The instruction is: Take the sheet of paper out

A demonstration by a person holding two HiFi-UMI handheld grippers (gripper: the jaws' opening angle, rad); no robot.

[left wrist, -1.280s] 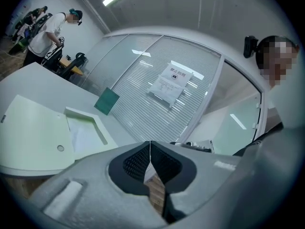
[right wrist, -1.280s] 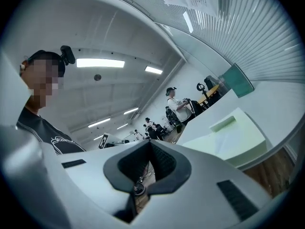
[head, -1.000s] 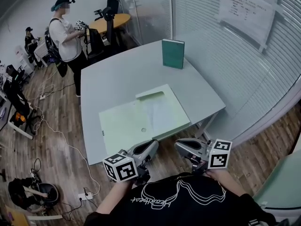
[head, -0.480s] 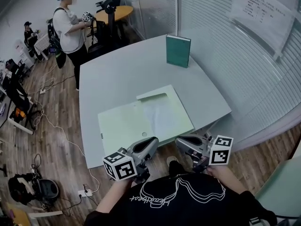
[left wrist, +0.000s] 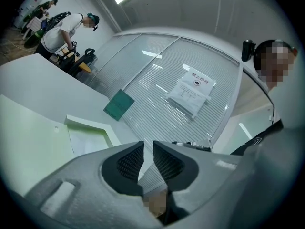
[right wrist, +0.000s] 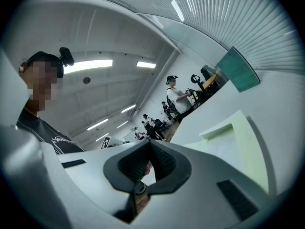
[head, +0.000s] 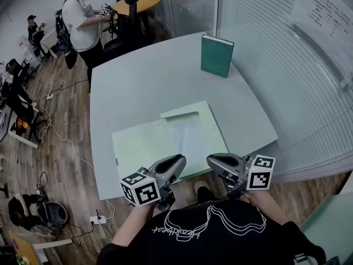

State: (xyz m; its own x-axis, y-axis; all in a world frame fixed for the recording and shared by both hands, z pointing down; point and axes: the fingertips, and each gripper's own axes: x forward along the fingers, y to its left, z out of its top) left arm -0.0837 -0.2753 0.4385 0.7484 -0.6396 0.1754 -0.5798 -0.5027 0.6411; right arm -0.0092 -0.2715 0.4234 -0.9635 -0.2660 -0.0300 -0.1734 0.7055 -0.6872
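A pale green folder lies open near the table's front edge. A white sheet of paper rests on its right half, its far end tucked under a green pocket flap. My left gripper hovers at the folder's near edge; its jaws are opening, a narrow gap shows in the left gripper view, and nothing is between them. My right gripper is just right of it, by the sheet's near corner, with its tips together in the right gripper view. The sheet lies ahead of the left jaws.
A green book stands upright at the far right of the grey table. Glass walls with blinds run along the right side. A person stands beyond the table's far left corner, among chairs and floor cables.
Both grippers have moved forward, from short of the table's front edge to the folder's near edge. The folder, sheet and book have not moved on the table.
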